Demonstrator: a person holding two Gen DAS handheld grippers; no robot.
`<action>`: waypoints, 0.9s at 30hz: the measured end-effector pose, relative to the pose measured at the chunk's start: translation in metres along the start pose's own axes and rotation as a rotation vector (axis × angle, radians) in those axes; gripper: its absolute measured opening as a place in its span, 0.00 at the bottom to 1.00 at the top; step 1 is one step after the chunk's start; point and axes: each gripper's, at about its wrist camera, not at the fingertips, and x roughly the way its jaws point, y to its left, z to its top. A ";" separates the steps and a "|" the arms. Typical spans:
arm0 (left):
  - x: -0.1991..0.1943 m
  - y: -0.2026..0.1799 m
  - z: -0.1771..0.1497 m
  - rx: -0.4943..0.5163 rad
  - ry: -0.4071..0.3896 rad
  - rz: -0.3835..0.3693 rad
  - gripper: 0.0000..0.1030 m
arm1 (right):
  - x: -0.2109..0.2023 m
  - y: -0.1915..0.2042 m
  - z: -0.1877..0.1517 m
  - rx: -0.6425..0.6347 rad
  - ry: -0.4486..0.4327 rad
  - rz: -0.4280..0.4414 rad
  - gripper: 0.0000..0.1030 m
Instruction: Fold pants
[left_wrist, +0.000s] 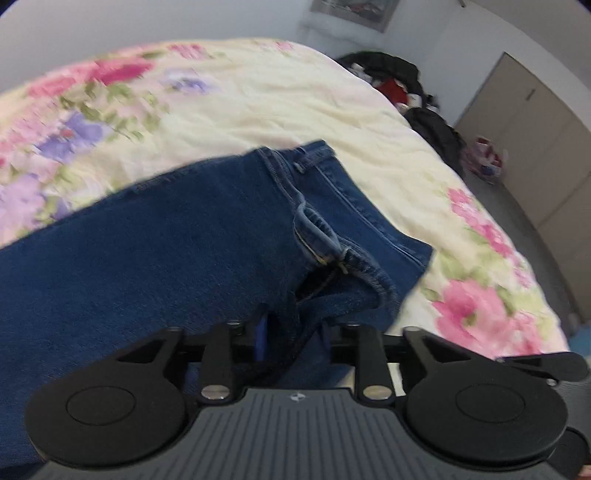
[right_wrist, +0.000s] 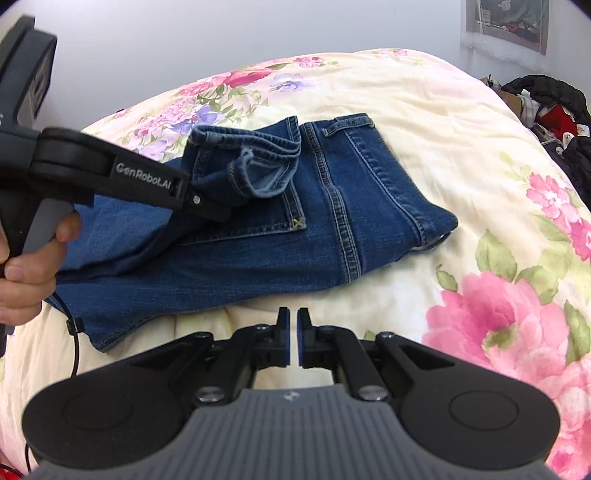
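Observation:
Blue jeans (right_wrist: 332, 206) lie partly folded on a floral bedspread (right_wrist: 461, 155), waistband toward the far side. My left gripper (right_wrist: 207, 206) is shut on a bunch of the jeans' denim at the left and holds the hem end lifted over the back pocket. In the left wrist view the jeans (left_wrist: 166, 251) fill the frame and cloth sits between the fingers of the left gripper (left_wrist: 295, 332). My right gripper (right_wrist: 293, 341) is nearly shut and empty, hovering just in front of the jeans' near edge, apart from the cloth.
The bedspread (left_wrist: 295, 99) covers the whole bed. A pile of dark and red clothes (left_wrist: 406, 85) lies beyond the bed's right side, also in the right wrist view (right_wrist: 546, 107). Wardrobe doors (left_wrist: 535, 140) stand at the right. A picture (right_wrist: 506, 26) hangs on the wall.

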 end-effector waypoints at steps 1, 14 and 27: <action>0.000 0.000 0.000 0.001 0.019 -0.039 0.51 | -0.003 0.001 0.001 -0.005 -0.002 -0.006 0.00; -0.053 0.003 0.004 0.160 -0.055 0.097 0.53 | -0.029 -0.004 0.018 0.174 -0.041 0.080 0.33; -0.092 0.110 -0.006 0.110 -0.136 0.298 0.53 | 0.044 -0.031 0.025 0.772 0.012 0.378 0.71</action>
